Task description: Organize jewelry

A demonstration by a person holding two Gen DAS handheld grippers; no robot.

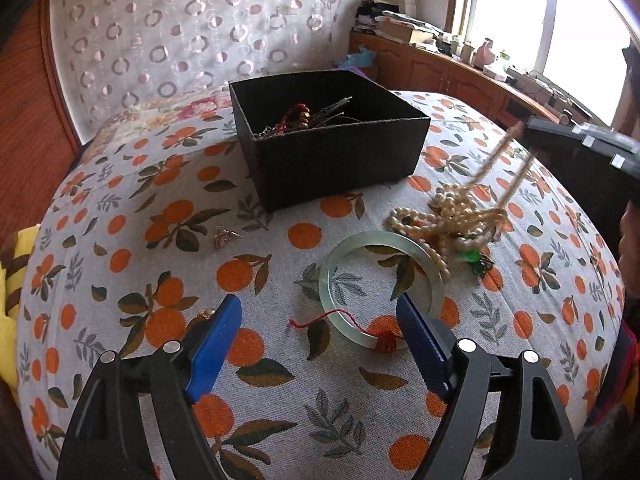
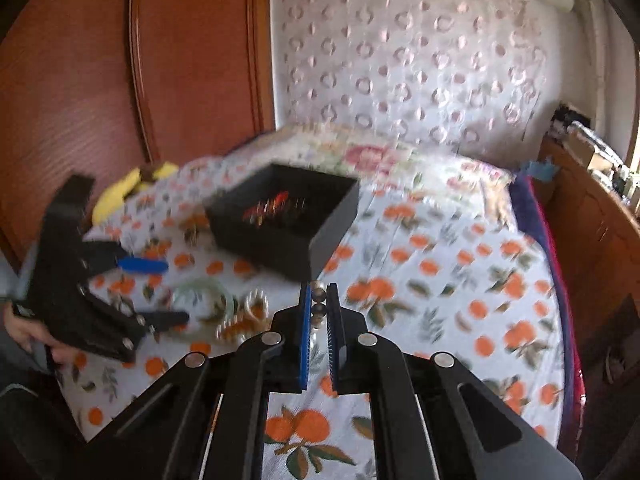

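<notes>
A black open box (image 1: 332,136) with red and dark jewelry inside stands on the orange-print bedspread (image 1: 280,408). A pale green bangle (image 1: 380,292) with a red cord lies in front of my open left gripper (image 1: 320,316). A pearl necklace (image 1: 460,216) lies heaped at the bangle's right, with two strands rising to my right gripper (image 1: 520,124). In the right wrist view my right gripper (image 2: 319,292) is shut on the pearl necklace (image 2: 319,300), in front of the box (image 2: 284,220). A small gold piece (image 1: 225,235) lies left of the bangle.
A green trinket (image 1: 474,260) lies under the pearls. A wooden wardrobe (image 2: 120,80) stands at the left, a patterned curtain (image 1: 192,32) behind the bed, a cluttered wooden cabinet (image 1: 460,68) under the window. A yellow item (image 1: 8,280) lies at the bed's left edge.
</notes>
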